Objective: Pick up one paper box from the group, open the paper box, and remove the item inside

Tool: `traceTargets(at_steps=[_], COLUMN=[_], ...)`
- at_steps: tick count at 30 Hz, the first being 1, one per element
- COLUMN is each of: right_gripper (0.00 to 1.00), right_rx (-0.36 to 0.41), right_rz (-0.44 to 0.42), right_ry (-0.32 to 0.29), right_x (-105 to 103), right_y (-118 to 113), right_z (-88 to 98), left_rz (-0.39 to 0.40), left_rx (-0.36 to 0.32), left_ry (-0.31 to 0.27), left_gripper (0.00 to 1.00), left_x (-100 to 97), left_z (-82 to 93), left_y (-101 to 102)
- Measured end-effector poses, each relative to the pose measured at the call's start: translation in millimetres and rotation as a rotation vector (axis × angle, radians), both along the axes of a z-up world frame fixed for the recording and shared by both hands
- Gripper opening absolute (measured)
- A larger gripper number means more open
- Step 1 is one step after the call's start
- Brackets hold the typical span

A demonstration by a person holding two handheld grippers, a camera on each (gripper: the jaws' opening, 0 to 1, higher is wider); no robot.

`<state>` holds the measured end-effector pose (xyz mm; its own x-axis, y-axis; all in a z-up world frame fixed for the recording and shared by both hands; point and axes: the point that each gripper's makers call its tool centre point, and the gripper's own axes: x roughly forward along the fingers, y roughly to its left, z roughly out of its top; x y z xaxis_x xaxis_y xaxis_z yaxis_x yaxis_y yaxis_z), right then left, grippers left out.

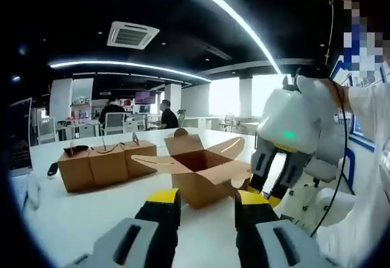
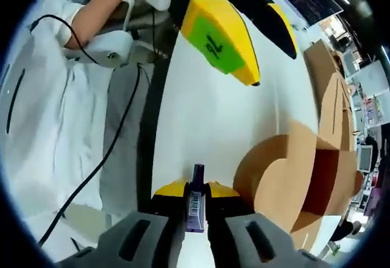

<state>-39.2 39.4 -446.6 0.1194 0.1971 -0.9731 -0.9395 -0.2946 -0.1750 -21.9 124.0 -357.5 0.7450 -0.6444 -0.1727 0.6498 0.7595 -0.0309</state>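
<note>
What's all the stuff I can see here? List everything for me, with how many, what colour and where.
Open paper box: one, brown, flaps spread, on the table ahead of the left gripper.
Closed paper boxes: three, brown, in a row further left.
Small item: one, dark purple with a barcode label, between the right gripper's jaws.
Table: one, white.
Office chairs: white, behind the table.
People: two, seated far back.
Left gripper: yellow-tipped black jaws, open.
Right gripper: shut on the small item.
Person's sleeve: white.
</note>
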Motion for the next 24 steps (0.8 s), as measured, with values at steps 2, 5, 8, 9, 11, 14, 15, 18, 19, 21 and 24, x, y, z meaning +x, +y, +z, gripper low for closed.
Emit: traceTargets(at_steps=[2,5,8,9,11,14,15,18,19,21,24], right_gripper=[0.12,0.12,0.12,0.12,0.12,0.13,0.13,0.13,0.13,0.13,0.15], right_rx=[0.001,0.000,-0.001,0.000,-0.001,-0.002,-0.004,0.000,0.002,0.003,0.013], right_rz=[0.018,0.012,-0.003,-0.002,0.010,0.020,0.017,0.024,0.025,0.019,-0.006], right_ry=[0.004,0.015,0.027,0.027,0.024,0.023,0.023,0.028,0.029,0.031,0.039], right_x=[-0.7,-0.4,-0.2,0.0,0.7,1.4,1.3,1.0,1.1,1.2,1.0], right_y=[1.0,1.5,0.9,1.3,1.4,1.5,1.3,1.7,1.9,1.7,2.8], right_z=[-1.4,-3.6,-4.2,-4.3,-4.9,-6.3,-7.1,-7.8,-7.8,-7.3,-6.9], left_rz=[-0.003,-0.002,0.000,0.000,0.000,-0.001,-0.002,-0.004,-0.003,-0.003,-0.003], left_rx=[0.000,0.000,0.001,0.001,0.001,0.000,0.000,-0.002,0.000,-0.001,0.001], left_ry=[-0.001,0.000,0.000,0.000,-0.001,-0.002,-0.003,-0.003,-0.002,-0.003,-0.007], left_gripper=[0.37,0.37,0.37,0.37,0.37,0.37,0.37,0.37,0.37,0.37,0.37], left_x=[-0.5,-0.3,0.1,0.2,0.1,-0.1,-0.1,0.0,0.3,0.2,-1.0], left_z=[0.3,0.2,-0.3,-0.4,-0.1,0.3,0.4,0.2,-0.4,0.2,1.9], left_y=[-0.6,-0.4,0.3,0.5,0.4,0.4,0.3,0.2,0.5,0.5,0.0])
